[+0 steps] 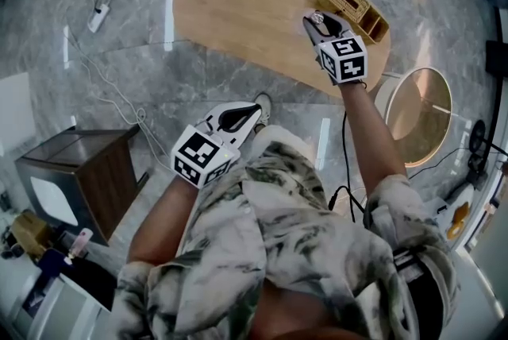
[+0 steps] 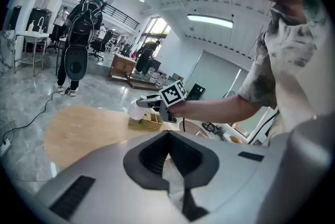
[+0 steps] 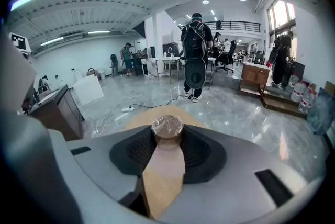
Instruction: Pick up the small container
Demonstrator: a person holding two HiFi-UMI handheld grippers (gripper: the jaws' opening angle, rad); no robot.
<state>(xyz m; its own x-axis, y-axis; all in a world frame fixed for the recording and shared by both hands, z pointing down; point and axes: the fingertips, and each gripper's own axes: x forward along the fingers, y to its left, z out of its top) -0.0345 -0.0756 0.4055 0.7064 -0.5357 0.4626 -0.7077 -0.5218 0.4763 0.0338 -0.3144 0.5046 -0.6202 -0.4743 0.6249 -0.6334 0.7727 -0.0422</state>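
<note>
Wooden table (image 1: 238,5), right gripper (image 1: 316,19) fingers (image 3: 135,152) grip small container (image 3: 167,137), film lid (image 3: 167,124) only gripper-view, left gripper (image 2: 167,134) closed, empty

No words, numbers, brand names or signs can be read anywhere in these views. The only printed marks are the black-and-white square patterns on the marker cube (image 1: 202,156) of the left gripper (image 1: 258,106) and on the matching cube (image 1: 346,58) of the right gripper (image 1: 315,18). These are blocky patterns with no letters or digits. Anything printed on the far boxes and furniture is too small and blurred to read.
</note>
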